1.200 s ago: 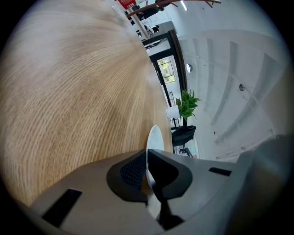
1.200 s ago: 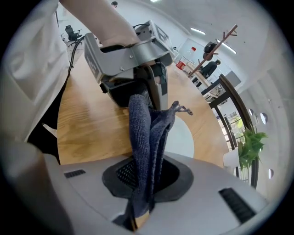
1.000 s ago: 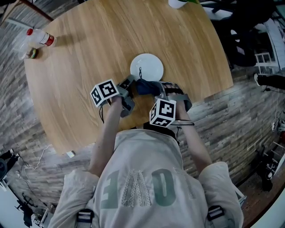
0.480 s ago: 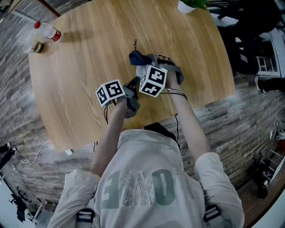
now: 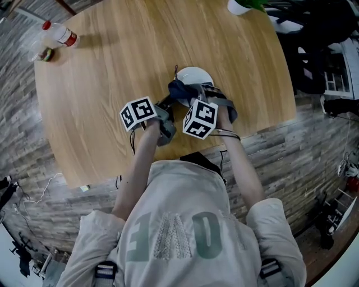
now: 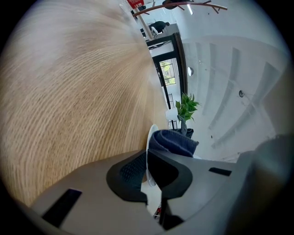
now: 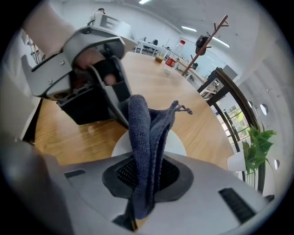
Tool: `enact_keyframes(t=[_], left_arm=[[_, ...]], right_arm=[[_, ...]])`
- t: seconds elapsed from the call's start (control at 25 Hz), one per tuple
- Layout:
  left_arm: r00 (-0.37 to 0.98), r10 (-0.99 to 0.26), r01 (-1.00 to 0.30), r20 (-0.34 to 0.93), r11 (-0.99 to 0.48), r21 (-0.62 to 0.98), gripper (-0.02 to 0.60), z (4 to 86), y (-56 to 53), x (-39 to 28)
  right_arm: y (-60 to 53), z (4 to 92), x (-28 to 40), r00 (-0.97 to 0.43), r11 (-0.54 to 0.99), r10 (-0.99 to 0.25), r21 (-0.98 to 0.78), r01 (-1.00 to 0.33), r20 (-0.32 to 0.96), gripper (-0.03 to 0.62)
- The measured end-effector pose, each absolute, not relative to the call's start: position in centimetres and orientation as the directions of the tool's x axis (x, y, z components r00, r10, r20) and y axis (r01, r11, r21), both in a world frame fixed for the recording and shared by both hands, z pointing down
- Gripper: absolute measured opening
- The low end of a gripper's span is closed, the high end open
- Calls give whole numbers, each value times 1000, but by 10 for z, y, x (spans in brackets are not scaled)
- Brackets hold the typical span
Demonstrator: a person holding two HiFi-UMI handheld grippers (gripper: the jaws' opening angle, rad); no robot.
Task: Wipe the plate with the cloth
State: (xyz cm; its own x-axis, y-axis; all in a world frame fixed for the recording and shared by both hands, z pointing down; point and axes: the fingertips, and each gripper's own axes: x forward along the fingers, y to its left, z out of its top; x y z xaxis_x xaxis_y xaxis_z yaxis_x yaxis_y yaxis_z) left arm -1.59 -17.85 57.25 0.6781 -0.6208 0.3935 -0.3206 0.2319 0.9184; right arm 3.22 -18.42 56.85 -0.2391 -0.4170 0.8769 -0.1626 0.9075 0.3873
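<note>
The white plate (image 5: 197,75) lies on the round wooden table (image 5: 112,56), in front of the person. My left gripper (image 5: 168,104) is shut on the plate's near-left rim; in the left gripper view the thin white rim (image 6: 148,146) runs between its closed jaws. My right gripper (image 5: 188,95) points steeply down, shut on a dark blue cloth (image 5: 179,89). The cloth (image 7: 146,137) stands up from between the jaws of the right gripper (image 7: 144,176) and rests on the plate (image 7: 175,142) at its near edge. The cloth (image 6: 173,142) hides part of the plate.
A clear bottle with a red cap (image 5: 59,35) and a small object (image 5: 46,55) lie at the table's far left. A white pot with a plant (image 5: 241,5) stands at the far edge. Dark chairs (image 5: 314,33) stand to the right of the table.
The right gripper swept the cloth across the plate away from the person, then drew it back to the near edge. The left gripper stayed shut on the rim.
</note>
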Motion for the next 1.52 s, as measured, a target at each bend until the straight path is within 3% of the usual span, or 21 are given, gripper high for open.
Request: enact_keyframes(t=[0.8,1.04,1.16,1.32,1.52], left_arm=[[716,-557,-412,420,149,899,18,568,-168,-11],[694,-618,-409,370,86,909,63,542,-178,-35],[648,-631,-481,426,95,872,6,548,-180,-56],[624,-607,-517,492,151,842,6,569,-166,-69],[624,-611,-490,487,180,853,6,572,-157,-72]], right_arm=[[-119,566,63,-217,928,-370,349,-127,903,51],[-148,552,53,-228,910,-414,394,-128,881,51],[-181,541,29,-258,886,-463,450,-111,848,51],[-222,539,-4,-270,863,-501,497,-87,822,51],[-226,557,-12,-241,872,-481,488,-35,843,51]])
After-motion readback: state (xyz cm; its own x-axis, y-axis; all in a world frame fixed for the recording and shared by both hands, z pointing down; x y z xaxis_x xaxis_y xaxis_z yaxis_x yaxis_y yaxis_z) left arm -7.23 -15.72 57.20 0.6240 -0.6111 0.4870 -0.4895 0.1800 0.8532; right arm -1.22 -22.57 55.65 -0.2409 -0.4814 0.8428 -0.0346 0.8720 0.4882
